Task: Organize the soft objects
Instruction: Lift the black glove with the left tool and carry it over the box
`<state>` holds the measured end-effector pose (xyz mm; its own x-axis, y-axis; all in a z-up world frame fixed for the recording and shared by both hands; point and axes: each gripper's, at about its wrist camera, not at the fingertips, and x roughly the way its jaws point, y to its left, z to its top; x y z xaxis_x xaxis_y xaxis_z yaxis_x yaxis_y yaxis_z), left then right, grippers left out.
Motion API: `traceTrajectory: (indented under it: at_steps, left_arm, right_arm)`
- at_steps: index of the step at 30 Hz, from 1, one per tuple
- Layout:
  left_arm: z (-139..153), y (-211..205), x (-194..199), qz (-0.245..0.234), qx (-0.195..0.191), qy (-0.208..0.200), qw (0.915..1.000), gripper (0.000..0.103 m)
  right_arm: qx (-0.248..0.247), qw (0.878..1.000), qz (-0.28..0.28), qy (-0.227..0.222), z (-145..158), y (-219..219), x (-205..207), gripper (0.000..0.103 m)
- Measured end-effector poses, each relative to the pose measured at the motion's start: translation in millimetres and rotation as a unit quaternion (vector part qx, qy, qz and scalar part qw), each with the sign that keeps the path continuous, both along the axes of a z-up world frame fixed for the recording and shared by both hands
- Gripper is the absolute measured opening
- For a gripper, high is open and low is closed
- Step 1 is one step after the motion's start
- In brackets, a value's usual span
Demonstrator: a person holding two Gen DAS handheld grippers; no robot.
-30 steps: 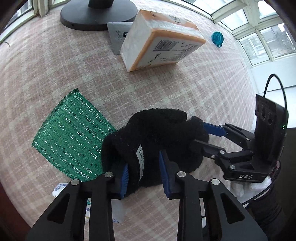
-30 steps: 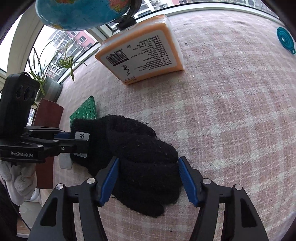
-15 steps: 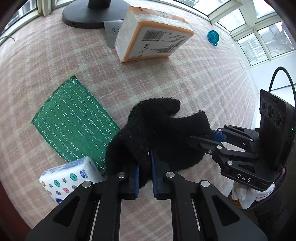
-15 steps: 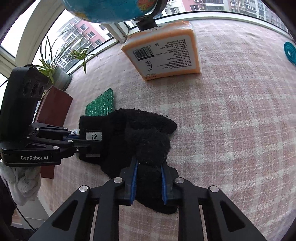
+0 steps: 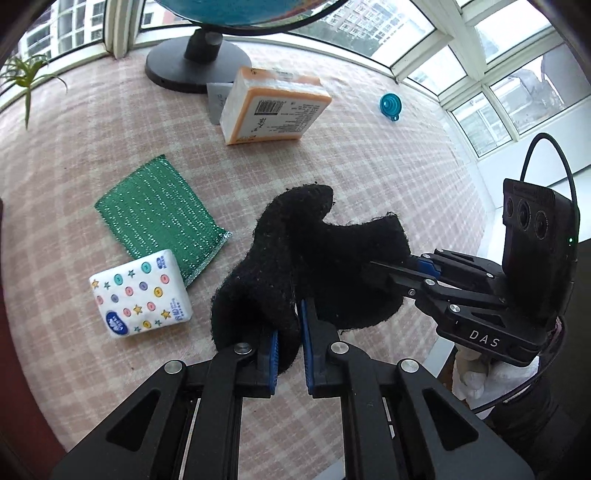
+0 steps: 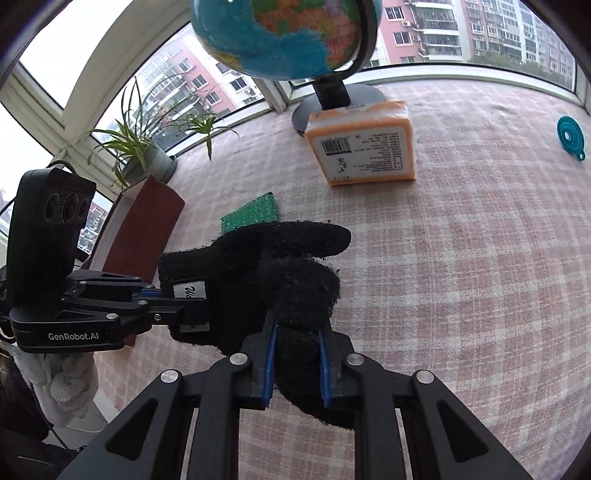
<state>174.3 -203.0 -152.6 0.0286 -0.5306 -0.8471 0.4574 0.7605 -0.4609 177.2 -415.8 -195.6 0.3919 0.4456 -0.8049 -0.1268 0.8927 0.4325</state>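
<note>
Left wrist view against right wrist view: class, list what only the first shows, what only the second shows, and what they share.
Only the left wrist view shows the tissue pack and the grey packet behind the box.

Only the right wrist view shows the plant, the brown box and the glove's white label.

Both show the black glove gripped by the left claw and right claw, the green cloth, the orange box, the funnel and the globe.

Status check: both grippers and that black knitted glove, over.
Left gripper shut on black knitted glove. Right gripper shut on its other end. Glove bunched between them above the checked tablecloth. Nothing blocking.
</note>
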Motion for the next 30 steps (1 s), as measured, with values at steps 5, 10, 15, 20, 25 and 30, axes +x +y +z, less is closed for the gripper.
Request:
traceTrajectory:
  at_steps: [5,10,15,20,25,30]
  left_arm:
    - [13.8,32.7,-20.0,0.041,-0.017,-0.018,0.9988,0.009]
    - [25.9,72.1,-33.6,0.100,-0.037,-0.031,0.9938,0.009]
    - [40.6,111.4,-45.5,0.150,-0.025,-0.068,0.9860,0.009]
    - [52.1,155.4,-53.1,0.206,-0.032,-0.085,0.9743,0.009]
    - [62.5,202.2,-62.1,0.266,-0.033,-0.105,0.9577,0.009]
    - [72.1,251.1,-70.6,0.324,-0.034,-0.123,0.9375,0.009]
  right_arm:
    - [0.003,0.999,0.024,-0.022,20.6,26.4,-7.7,0.017]
    - [0.014,0.997,0.056,-0.041,38.1,59.6,-9.2,0.017]
    - [0.022,0.993,0.096,-0.062,55.8,101.4,-7.8,0.017]
    - [0.025,0.986,0.141,-0.083,71.3,151.6,-4.0,0.017]
    - [0.023,0.976,0.187,-0.107,87.5,203.2,-3.0,0.017]
    - [0.023,0.966,0.226,-0.124,100.3,255.6,5.0,0.017]
